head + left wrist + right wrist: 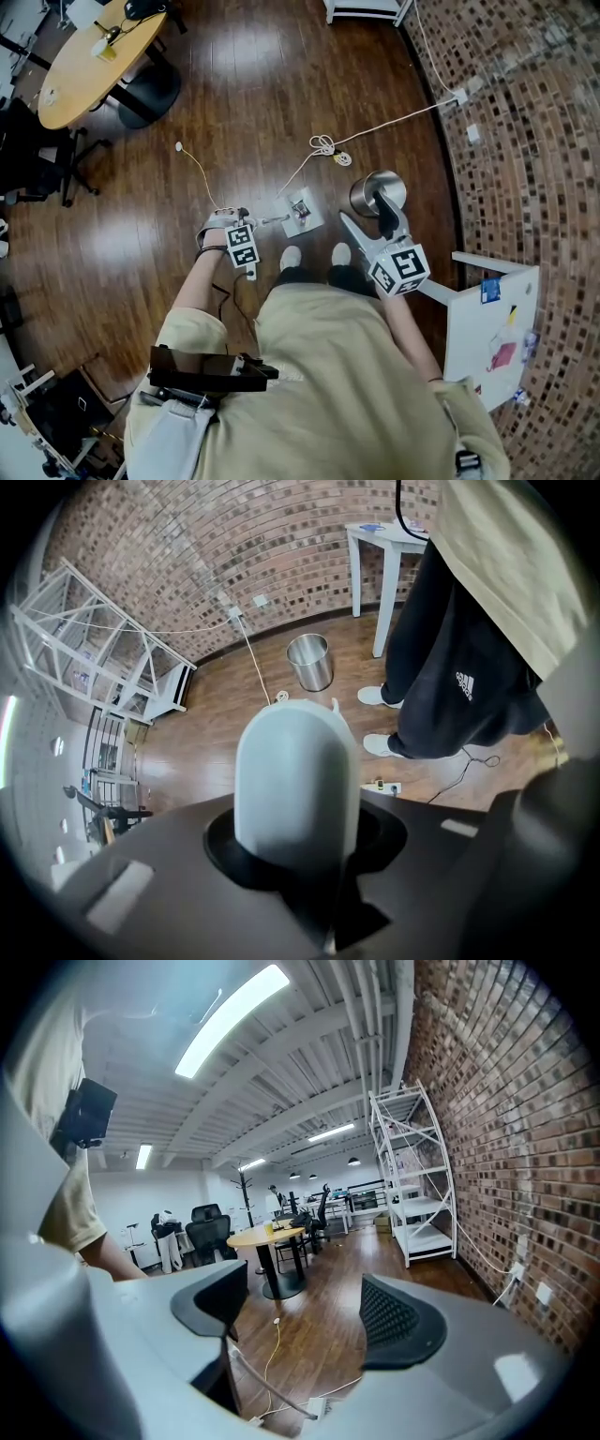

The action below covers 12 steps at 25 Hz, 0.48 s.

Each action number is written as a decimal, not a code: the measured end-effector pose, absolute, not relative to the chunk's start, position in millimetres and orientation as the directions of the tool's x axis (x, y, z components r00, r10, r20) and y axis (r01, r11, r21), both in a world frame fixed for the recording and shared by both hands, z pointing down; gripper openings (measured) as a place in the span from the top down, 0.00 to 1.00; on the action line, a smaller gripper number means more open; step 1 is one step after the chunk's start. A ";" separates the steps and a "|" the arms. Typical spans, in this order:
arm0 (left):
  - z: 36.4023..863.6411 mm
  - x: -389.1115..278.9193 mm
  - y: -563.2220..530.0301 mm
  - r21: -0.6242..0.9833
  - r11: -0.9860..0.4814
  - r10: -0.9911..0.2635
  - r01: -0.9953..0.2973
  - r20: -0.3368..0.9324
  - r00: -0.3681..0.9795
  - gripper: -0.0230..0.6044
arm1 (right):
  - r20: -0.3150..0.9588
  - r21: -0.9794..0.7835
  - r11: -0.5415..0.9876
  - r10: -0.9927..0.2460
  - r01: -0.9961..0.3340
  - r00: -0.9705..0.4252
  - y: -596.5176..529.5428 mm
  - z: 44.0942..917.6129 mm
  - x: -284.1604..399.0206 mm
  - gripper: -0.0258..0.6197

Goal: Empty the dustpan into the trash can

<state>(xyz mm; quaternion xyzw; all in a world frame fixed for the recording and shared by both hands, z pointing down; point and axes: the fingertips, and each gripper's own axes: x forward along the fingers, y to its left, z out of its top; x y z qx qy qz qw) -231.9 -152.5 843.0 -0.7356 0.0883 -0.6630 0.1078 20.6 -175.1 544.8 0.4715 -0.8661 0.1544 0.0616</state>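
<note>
**Left claw point(323, 892) clamped on a pale, round-ended handle point(295, 780), taken to be the dustpan's, with the trash can point(309, 666) not yet reached.**

Only the grasp was judged done, 1 step of about 3. The carry to the can and the tipping were left, and nothing was seen held over the rim. The pan itself could not be made out in any view. The can was seen upright on the wooden floor point(234, 112), just beyond the person's shoes point(291, 255) and near a white table point(469, 328). The right claw point(309, 1312) was held near the can, its 2 jaws apart and nothing between them.
</note>
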 end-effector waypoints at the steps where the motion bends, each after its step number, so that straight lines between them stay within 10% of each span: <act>1: 843.0 -230.2 -152.0 -0.277 -0.961 -0.274 0.011 0.956 0.103 0.79 | 0.251 -0.213 0.504 -0.799 -0.837 -0.546 -175.5 544.8 22.5 0.39; 12: 843.0 -221.7 -135.0 -0.227 -0.974 -0.226 0.006 0.972 0.069 0.86 | 0.219 -0.265 0.501 -0.801 -0.824 -0.557 -176.3 543.4 24.5 0.39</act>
